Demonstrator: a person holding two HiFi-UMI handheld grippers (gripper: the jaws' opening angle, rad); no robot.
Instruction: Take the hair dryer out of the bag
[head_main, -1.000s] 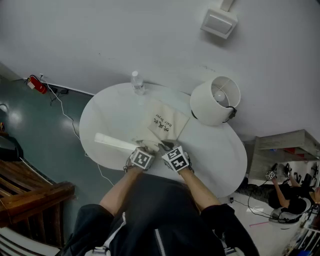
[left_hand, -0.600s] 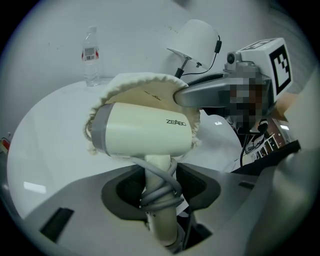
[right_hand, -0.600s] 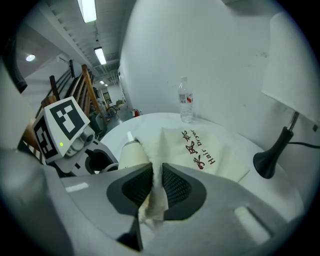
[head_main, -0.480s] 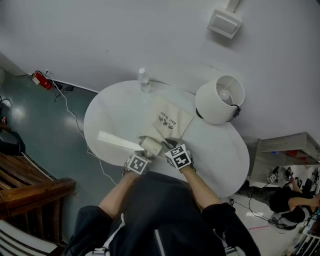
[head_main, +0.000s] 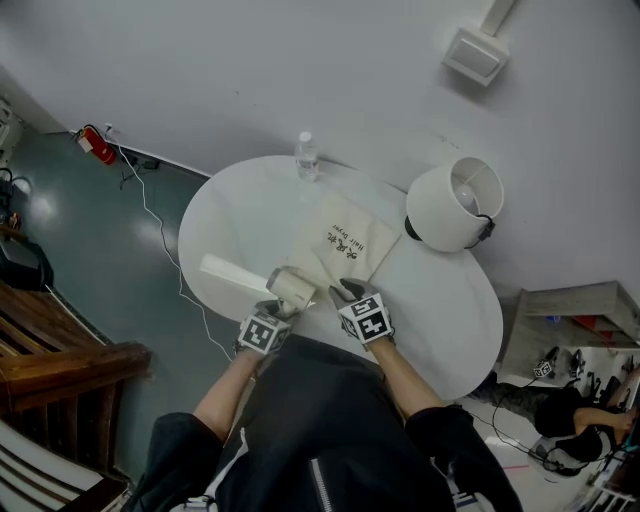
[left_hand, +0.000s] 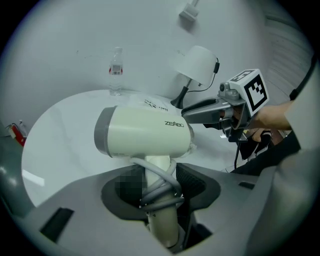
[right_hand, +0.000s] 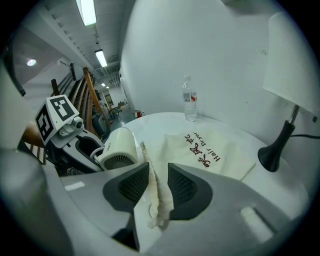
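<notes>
Over the near edge of the desk (head_main: 240, 220), just outside the bag (head_main: 345, 240), my left tool (left_hand: 160, 187) pinches the dryer (left_hand: 142, 132) by its cord-wrapped handle (left_hand: 162, 220), rightly, I judge, for a stiff, smooth, top-heavy thing, while my right tool (right_hand: 155, 187) is opening about the bag's limp hem.

A white table (head_main: 230, 215) stands against a plain white wall (head_main: 250, 70) on a dark green floor (head_main: 90, 240). It bears a white-shaded lamp (head_main: 455, 205) and a bottle (head_main: 307, 160). Wooden furniture (head_main: 60, 370) stands left; strip lights (right_hand: 87, 12) glow overhead.
</notes>
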